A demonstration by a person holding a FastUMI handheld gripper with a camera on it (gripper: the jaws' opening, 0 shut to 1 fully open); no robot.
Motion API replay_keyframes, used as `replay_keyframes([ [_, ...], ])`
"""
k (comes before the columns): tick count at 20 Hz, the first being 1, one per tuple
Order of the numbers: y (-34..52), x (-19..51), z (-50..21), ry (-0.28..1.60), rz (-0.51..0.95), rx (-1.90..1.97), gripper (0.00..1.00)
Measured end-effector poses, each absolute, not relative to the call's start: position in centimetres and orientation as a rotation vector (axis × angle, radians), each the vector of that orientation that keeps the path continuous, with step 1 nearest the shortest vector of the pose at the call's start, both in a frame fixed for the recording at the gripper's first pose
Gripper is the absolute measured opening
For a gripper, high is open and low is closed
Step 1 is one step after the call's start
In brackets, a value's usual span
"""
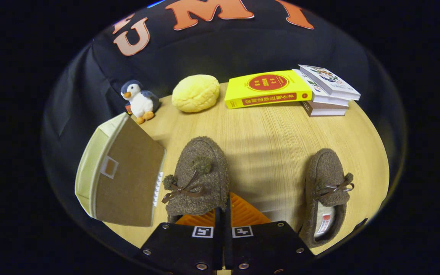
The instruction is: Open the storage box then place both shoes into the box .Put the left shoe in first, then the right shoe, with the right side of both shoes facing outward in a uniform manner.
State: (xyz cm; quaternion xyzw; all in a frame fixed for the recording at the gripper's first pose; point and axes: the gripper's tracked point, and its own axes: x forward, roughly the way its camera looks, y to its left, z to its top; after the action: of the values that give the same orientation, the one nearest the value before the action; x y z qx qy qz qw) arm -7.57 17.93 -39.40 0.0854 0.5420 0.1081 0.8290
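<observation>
My gripper [224,215] has its fingers almost together, pinching the rear rim of a brown woolly slipper [199,179] with a bow and pom-poms; its toe points away from me. The second matching slipper [327,191] lies on the wooden table [269,145] to the right of the fingers, with its opening and a label toward me. Left of the held slipper stands the cream fabric storage box [90,164]. The box's brown front panel [128,183] with a small label window faces the slipper. I cannot tell whether that panel is open.
At the back of the table a penguin plush [139,101] and a yellow bun-shaped cushion [196,93] sit side by side. A yellow book [267,89] leans on a stack of white books [329,91] at the back right.
</observation>
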Motion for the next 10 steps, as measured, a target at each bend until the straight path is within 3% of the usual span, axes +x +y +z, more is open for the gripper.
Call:
replay_keyframes([
  [10,29.9,-5.3,-28.2,1.072,0.352,0.272,0.03],
])
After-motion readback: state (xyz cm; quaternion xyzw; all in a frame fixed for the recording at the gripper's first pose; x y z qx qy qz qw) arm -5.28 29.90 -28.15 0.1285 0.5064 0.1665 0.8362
